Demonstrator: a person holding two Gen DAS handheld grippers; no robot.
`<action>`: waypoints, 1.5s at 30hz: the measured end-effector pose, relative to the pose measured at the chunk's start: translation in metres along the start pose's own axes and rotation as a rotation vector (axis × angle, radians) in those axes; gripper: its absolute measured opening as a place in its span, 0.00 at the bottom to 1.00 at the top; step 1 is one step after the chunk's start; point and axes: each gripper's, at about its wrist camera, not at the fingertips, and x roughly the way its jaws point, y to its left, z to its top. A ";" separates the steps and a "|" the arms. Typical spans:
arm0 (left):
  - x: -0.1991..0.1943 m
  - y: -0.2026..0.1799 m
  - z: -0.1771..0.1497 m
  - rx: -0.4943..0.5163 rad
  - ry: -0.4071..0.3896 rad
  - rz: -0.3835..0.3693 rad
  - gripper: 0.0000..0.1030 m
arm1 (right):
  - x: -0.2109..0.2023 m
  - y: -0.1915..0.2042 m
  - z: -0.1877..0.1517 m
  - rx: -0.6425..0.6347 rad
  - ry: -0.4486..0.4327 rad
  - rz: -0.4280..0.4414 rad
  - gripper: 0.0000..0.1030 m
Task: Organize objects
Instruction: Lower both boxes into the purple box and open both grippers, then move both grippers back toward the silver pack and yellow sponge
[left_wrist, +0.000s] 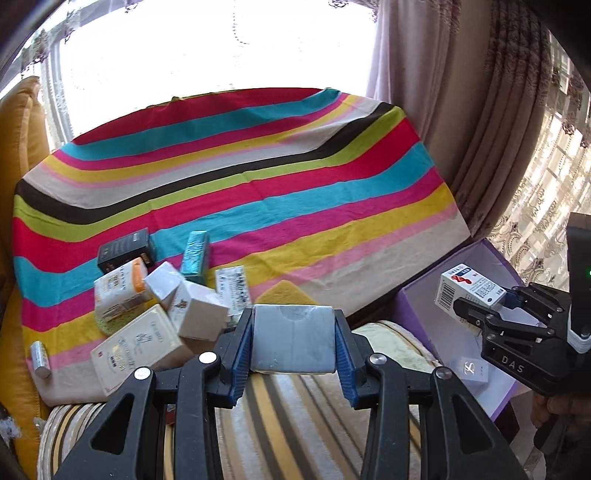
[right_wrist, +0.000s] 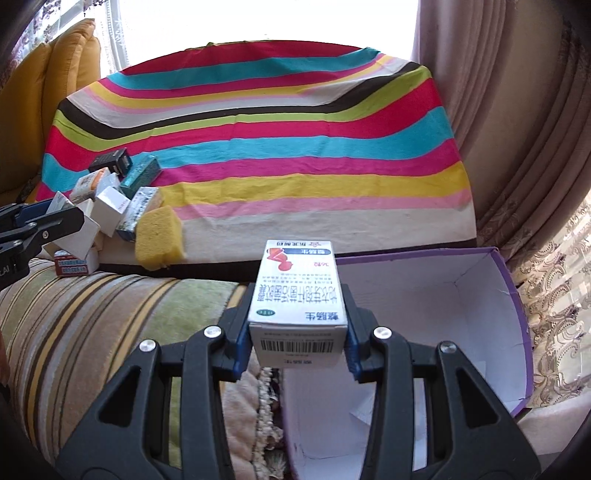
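My left gripper (left_wrist: 293, 332) is shut on a grey block (left_wrist: 293, 338), which looks like the yellow sponge (right_wrist: 159, 238) seen from the right wrist view. It is held at the near edge of the striped cloth (left_wrist: 258, 192). My right gripper (right_wrist: 298, 321) is shut on a white medicine box with a red mark (right_wrist: 298, 288) and holds it above the left edge of the open purple box (right_wrist: 461, 306). That medicine box (left_wrist: 467, 291) and right gripper (left_wrist: 480, 312) also show in the left wrist view, over the purple box (left_wrist: 424, 295). A pile of several small boxes (left_wrist: 155, 302) lies on the cloth at the left.
A small white box (left_wrist: 474, 371) lies inside the purple box. A silver cylinder (left_wrist: 40, 360) lies at the cloth's left edge. A striped cushion (right_wrist: 92, 317) runs along the front. A yellow cushion (right_wrist: 55, 74) is at far left, curtains (right_wrist: 517, 147) at right.
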 end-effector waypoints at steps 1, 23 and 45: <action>0.002 -0.008 0.001 0.012 0.003 -0.013 0.40 | 0.001 -0.006 -0.002 0.008 0.004 -0.011 0.43; 0.029 -0.140 0.010 0.222 0.067 -0.269 0.41 | 0.009 -0.099 -0.033 0.158 0.057 -0.206 0.48; 0.019 -0.074 0.001 0.074 0.048 -0.244 0.71 | 0.002 -0.073 -0.020 0.118 0.031 -0.186 0.80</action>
